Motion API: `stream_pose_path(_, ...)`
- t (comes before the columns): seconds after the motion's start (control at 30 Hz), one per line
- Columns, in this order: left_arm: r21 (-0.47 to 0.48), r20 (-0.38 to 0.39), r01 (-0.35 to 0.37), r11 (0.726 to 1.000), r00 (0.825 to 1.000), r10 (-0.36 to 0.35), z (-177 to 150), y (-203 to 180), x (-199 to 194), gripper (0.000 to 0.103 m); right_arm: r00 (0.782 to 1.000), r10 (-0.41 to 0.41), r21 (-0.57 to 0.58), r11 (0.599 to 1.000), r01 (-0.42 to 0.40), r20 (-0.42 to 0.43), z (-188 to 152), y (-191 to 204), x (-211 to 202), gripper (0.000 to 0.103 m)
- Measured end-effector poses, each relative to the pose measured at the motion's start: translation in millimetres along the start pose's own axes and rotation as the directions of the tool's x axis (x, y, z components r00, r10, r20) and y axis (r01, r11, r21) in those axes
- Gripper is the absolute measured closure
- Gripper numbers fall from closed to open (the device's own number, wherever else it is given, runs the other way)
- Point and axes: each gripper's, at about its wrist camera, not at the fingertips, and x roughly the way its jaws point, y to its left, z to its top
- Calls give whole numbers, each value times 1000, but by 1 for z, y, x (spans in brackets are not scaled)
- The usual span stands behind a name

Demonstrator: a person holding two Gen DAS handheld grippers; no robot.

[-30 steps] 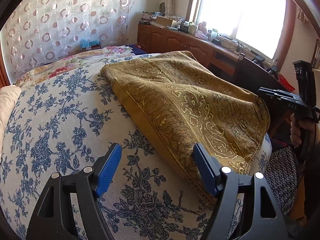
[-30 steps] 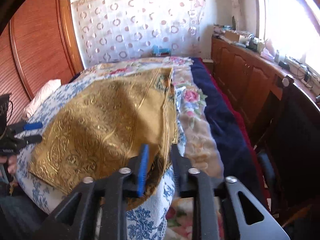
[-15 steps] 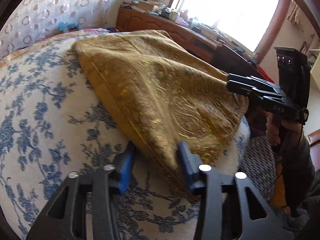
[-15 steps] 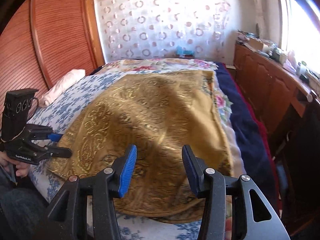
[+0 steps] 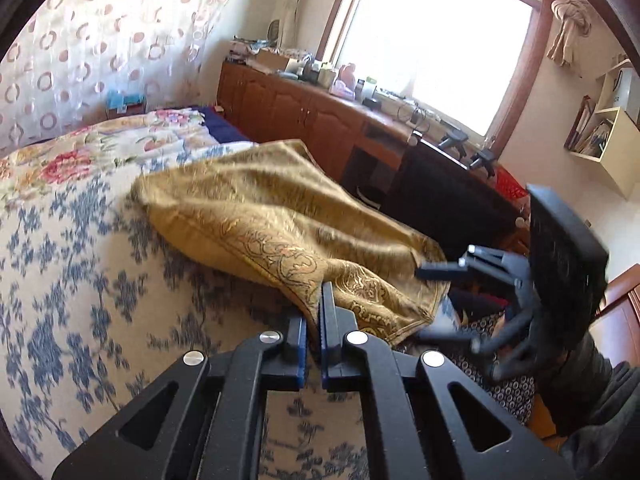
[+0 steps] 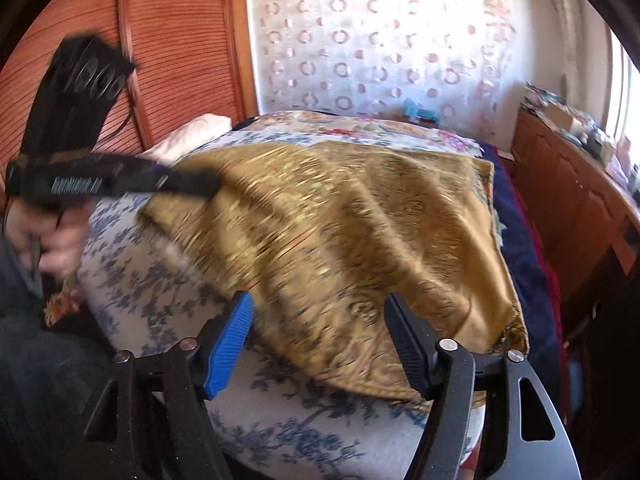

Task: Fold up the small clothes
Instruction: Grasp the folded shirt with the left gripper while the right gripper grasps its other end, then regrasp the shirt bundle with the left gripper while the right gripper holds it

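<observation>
Pinching the near-left corner of the gold cloth, the left gripper has its blue pads pressed together on the fabric's patterned hem, while the right gripper hangs with its jaws spread wide over the cloth's near edge, holding nothing. The cloth lies across the blue-flowered bedspread, its long side running from the near edge of the bed toward the far curtain, and one corner droops off the near-right side of the mattress. That loose corner sits just right of the right gripper's open jaws, so the right hand is plainly the nearer one to take it; the left is already committed on the opposite corner, seen in the right view as a blurred black tool at the cloth's left edge. A fold would likely carry both near corners away toward the far end. Half a second earlier the left jaws stood open around the hem; now they are closed on it and the corner has lifted slightly off the bedspread. The right gripper, open in both frames, has shifted so that the cloth's near-right corner lies closer beside it. Blur in the right view suggests the cloth is being tugged.
</observation>
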Motion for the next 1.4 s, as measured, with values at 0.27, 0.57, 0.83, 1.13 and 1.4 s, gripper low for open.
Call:
stream_pose_path(0.27,-14,40,0,1000,999,1,16,9,-6,98,987,-144,-25,990,142,-74,-6,-37,20,28)
stream_pose_path(0.57,-46,69,-4,999,998,7,33,33,-1,98,991,-132,-56,990,132,5,39,-77,13,94)
stream_pose_path(0.83,-74,88,-90,993,991,96,64,73,13,97,985,-159,-142,976,167,68,121,-105,51,96)
stream_pose_path(1.13,-139,69,-135,981,987,146,85,120,32,64,996,-88,-135,987,86,-10,161,-147,159,96)
stream_pose_path(1.4,-114,38,-196,974,979,201,83,143,50,30,994,-95,-46,995,92,-58,189,-183,212,65)
